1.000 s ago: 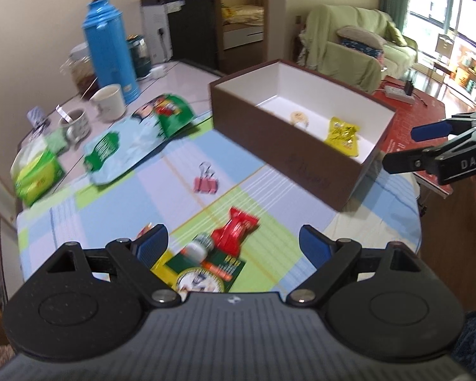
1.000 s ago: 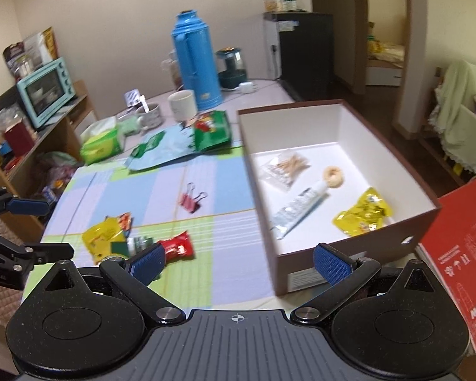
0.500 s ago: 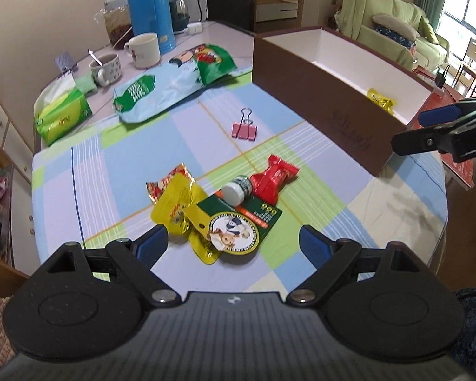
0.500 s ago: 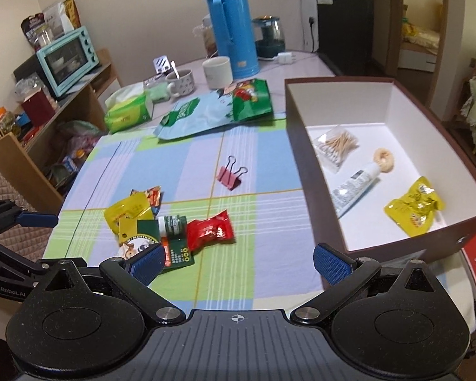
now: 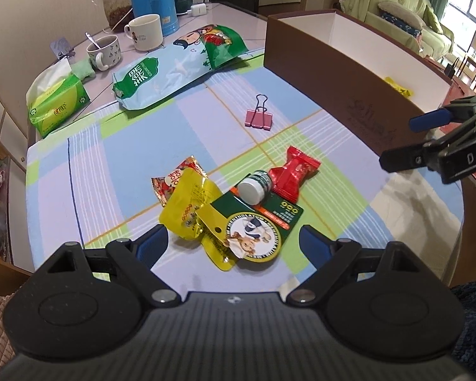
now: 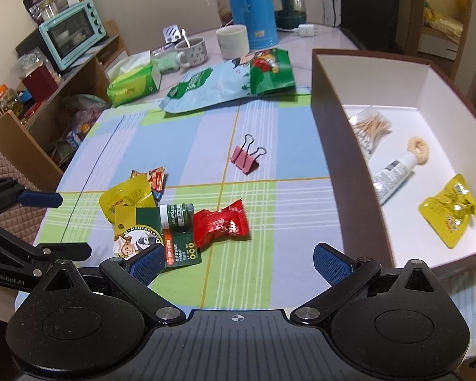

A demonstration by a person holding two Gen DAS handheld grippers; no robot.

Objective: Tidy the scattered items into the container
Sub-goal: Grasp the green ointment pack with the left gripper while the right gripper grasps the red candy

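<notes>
- A surface (image 6: 269,146) covered in a blue, lilac and green checked cloth holds scattered small items.
- The left gripper (image 5: 233,243) hovers with its jaws wide apart and empty, just above a green lip balm card (image 5: 257,222) and a yellow packet (image 5: 190,204).
- The right gripper (image 6: 238,262) also hangs open and empty, near a red candy wrapper (image 6: 220,223).
- A small orange-red packet (image 5: 174,177) lies touching the yellow packet.
- A pink binder clip (image 6: 244,158) lies alone, between this cluster and a large snack bag (image 6: 225,84).
- A brown box (image 6: 333,146) with a white interior stands at the right of the surface.
- Inside the box lie a bag of cotton swabs (image 6: 369,127), a tube (image 6: 393,174), a pale ring (image 6: 418,149) and a yellow packet in the box (image 6: 449,211).
</notes>
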